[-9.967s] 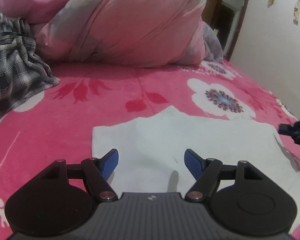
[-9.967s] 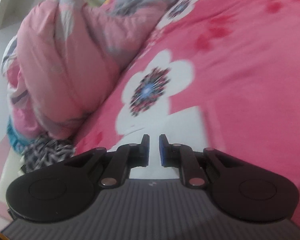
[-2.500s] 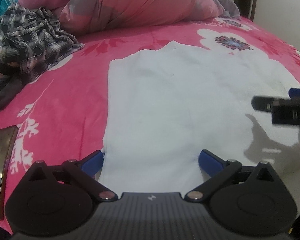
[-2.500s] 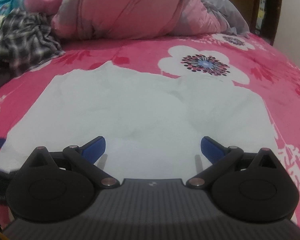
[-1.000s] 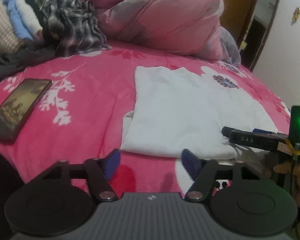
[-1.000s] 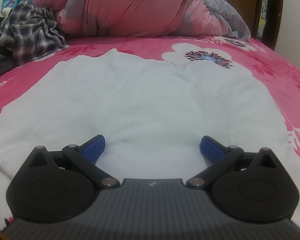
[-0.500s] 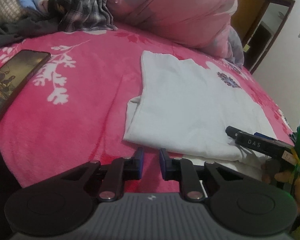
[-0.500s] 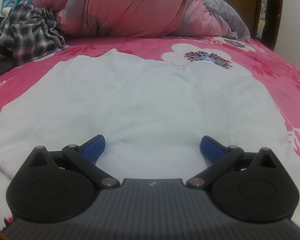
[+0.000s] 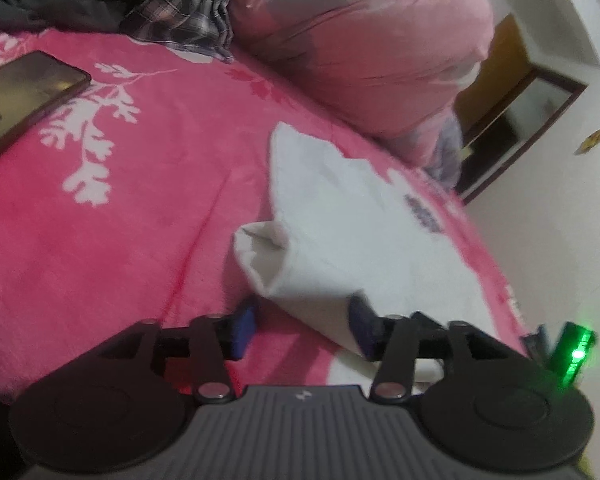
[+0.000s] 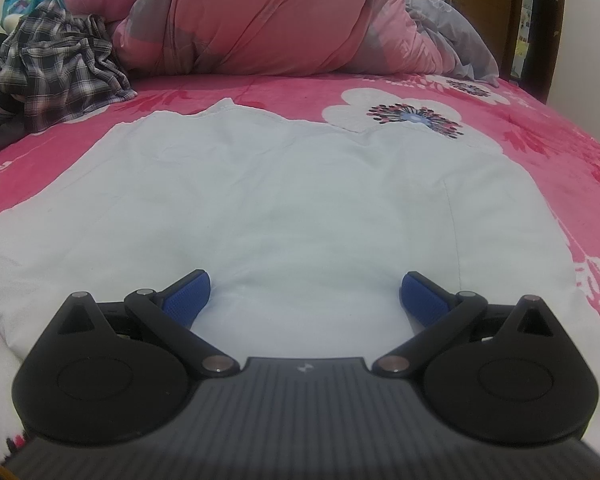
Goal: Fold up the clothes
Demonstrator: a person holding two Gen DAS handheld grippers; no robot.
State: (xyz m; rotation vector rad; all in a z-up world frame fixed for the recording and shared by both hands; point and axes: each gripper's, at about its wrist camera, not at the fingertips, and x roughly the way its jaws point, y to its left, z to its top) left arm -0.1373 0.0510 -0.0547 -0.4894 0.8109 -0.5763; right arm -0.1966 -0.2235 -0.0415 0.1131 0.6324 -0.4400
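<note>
1. Left gripper (image 9: pixel 300 326): jaws opening, the shirt (image 9: pixel 352 220) corner sits between the pads, no pinch visible yet. One pad is on the blanket (image 9: pixel 120 220) side, the other partly behind the shirt's near edge.
2. Right gripper (image 10: pixel 304 298): jaws spread wide, nothing grasped, pads over the shirt's near hem at mid-width.
3. Shirt lies flat on the blanket, white, long axis running away from both grippers toward the pillow (image 10: pixel 268 20). Its left corner is doubled over and puckered, right at the left jaws.
4. Key relation: that corner lies dead ahead of the left jaws, so the left hand is nearer; a pinch there looks like the next step.
5. Left of the shirt: phone (image 9: pixel 20 96) on the blanket, well apart.
6. Beyond the shirt: plaid cloth (image 10: pixel 60 68), then the pillow.
</note>
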